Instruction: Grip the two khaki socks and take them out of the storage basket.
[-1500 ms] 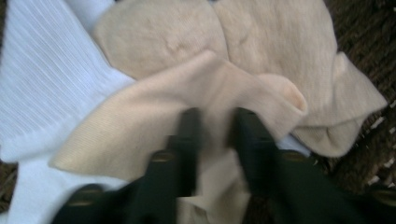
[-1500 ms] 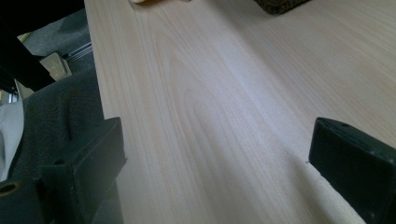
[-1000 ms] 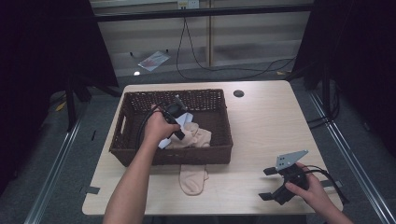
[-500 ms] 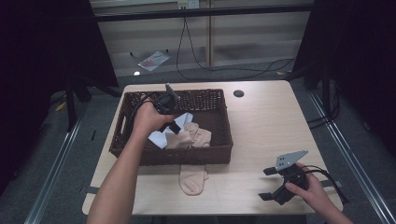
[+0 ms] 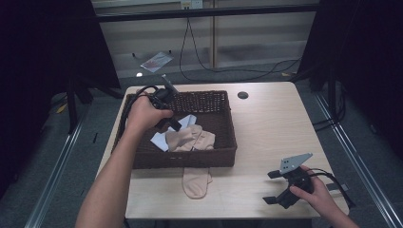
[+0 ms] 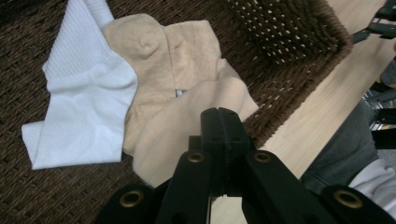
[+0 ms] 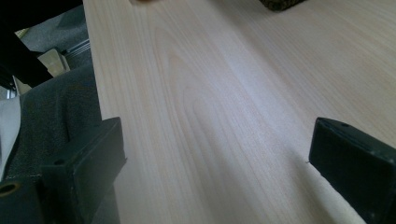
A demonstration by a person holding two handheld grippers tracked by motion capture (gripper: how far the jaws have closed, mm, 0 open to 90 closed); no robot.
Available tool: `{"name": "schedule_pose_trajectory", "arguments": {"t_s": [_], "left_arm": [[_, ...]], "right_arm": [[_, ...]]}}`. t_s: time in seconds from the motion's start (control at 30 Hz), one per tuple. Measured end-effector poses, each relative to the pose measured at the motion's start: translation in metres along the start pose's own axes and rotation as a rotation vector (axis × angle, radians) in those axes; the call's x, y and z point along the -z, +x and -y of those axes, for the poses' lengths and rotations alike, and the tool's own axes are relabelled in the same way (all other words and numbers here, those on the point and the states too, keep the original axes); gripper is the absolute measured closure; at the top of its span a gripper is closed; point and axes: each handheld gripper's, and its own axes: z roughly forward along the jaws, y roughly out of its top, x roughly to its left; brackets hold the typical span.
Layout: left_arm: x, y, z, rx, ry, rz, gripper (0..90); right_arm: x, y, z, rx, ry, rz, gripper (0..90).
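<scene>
A dark wicker basket (image 5: 223, 97) stands on the wooden table (image 5: 271, 128). Inside it lie beige socks (image 5: 192, 139) (image 6: 187, 98) and a white sock (image 5: 161, 137) (image 6: 81, 93). Another beige sock (image 5: 196, 181) lies on the table in front of the basket. My left gripper (image 5: 172, 124) (image 6: 219, 121) hovers above the basket's left part, jaws shut with nothing between them. My right gripper (image 5: 272, 187) (image 7: 215, 154) rests low over the table's front right corner, its jaws wide open over bare wood.
A round black grommet (image 5: 243, 95) sits in the table behind the basket. Cables (image 5: 204, 57) and a piece of paper (image 5: 156, 60) lie on the floor beyond the table. The basket's corner (image 7: 280, 3) shows at the top of the right gripper view.
My left gripper has risen and drawn back toward the basket's far left, leaving the white sock lying in the basket beside the beige ones. The right gripper has stayed put.
</scene>
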Motion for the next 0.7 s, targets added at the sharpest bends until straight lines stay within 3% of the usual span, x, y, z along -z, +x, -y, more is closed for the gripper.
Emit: {"name": "schedule_pose_trajectory", "arguments": {"t_s": [0.3, 0.7], "left_arm": [[0.017, -0.011, -0.005, -0.012, 0.008, 0.016, 90.0], [0.038, -0.027, -0.009, -0.026, -0.019, 0.04, 90.0]], "right_arm": [[0.0, 0.0, 0.0, -0.003, 0.003, 0.0, 3.2], [0.001, 0.0, 0.0, -0.002, 0.004, -0.003, 3.2]]}}
